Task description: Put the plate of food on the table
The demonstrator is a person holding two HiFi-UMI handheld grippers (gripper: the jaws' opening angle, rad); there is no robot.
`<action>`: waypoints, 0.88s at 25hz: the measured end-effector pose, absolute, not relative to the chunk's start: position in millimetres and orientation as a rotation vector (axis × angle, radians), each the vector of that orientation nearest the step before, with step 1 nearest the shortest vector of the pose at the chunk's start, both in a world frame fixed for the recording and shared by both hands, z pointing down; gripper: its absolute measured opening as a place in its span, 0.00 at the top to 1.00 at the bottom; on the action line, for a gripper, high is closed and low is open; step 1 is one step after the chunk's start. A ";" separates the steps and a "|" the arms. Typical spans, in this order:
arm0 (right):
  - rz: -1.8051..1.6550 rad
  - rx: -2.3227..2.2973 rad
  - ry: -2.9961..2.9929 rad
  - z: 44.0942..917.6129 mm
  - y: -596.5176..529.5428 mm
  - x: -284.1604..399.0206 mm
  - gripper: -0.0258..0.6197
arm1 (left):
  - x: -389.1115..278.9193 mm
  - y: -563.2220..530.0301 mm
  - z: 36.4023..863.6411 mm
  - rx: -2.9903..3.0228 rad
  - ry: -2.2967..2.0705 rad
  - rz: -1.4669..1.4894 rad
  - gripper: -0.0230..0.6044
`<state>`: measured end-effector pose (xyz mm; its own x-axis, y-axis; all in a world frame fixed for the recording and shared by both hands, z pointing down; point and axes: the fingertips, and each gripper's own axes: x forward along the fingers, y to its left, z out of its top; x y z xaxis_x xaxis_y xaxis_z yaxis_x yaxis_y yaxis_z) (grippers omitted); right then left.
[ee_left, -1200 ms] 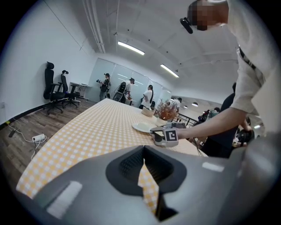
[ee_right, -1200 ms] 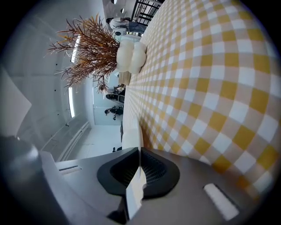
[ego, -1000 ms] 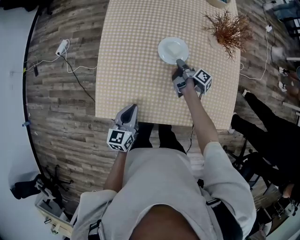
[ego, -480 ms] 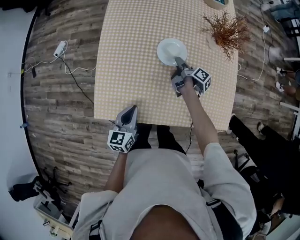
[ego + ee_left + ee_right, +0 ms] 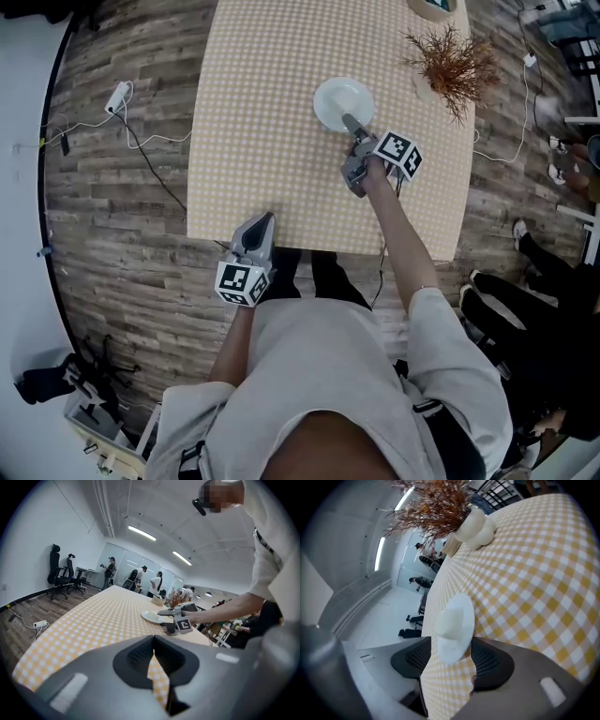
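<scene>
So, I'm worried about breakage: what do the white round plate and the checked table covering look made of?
White round plate: probably glazed ceramic, smooth and evenly white; plastic possible. Yellow-and-white checked table covering: matte cloth or vinyl, lying flat, unwrinkled; cannot tell which.
</scene>
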<state>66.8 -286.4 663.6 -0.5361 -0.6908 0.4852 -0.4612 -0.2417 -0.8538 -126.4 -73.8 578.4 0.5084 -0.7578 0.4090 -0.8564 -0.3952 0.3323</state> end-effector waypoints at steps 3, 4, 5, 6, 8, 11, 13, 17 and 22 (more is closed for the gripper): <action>-1.851 -1.422 2.052 664.7 -280.4 61.6 0.56 | -125.2 -75.0 577.8 2.256 -1.315 0.255 0.95; -1.836 -1.431 2.145 665.2 -278.1 59.7 0.56 | -125.3 -75.8 577.3 2.258 -1.315 0.254 0.95; -1.815 -1.443 2.246 665.9 -275.7 57.8 0.56 | -125.5 -76.4 576.8 2.259 -1.314 0.254 0.95; -1.787 -1.459 2.352 666.6 -272.9 56.0 0.56 | -125.5 -76.7 576.3 2.260 -1.314 0.254 0.95; -1.704 -1.506 2.571 668.8 -266.8 53.1 0.58 | -125.0 -76.1 575.8 2.260 -1.312 0.255 0.95; -1.508 -1.639 2.874 674.0 -260.3 52.3 0.61 | -123.1 -75.6 575.9 2.262 -1.308 0.255 0.95; -1.387 -1.712 2.984 676.6 -259.6 52.3 0.66 | -122.9 -76.1 576.0 2.264 -1.306 0.255 0.95; -1.371 -1.772 2.961 678.2 -256.5 56.7 0.70 | -124.7 -75.2 576.2 2.262 -1.311 0.252 0.95; -1.368 -1.826 2.933 678.1 -250.4 66.1 0.78 | -124.1 -75.8 574.9 2.265 -1.312 0.245 0.95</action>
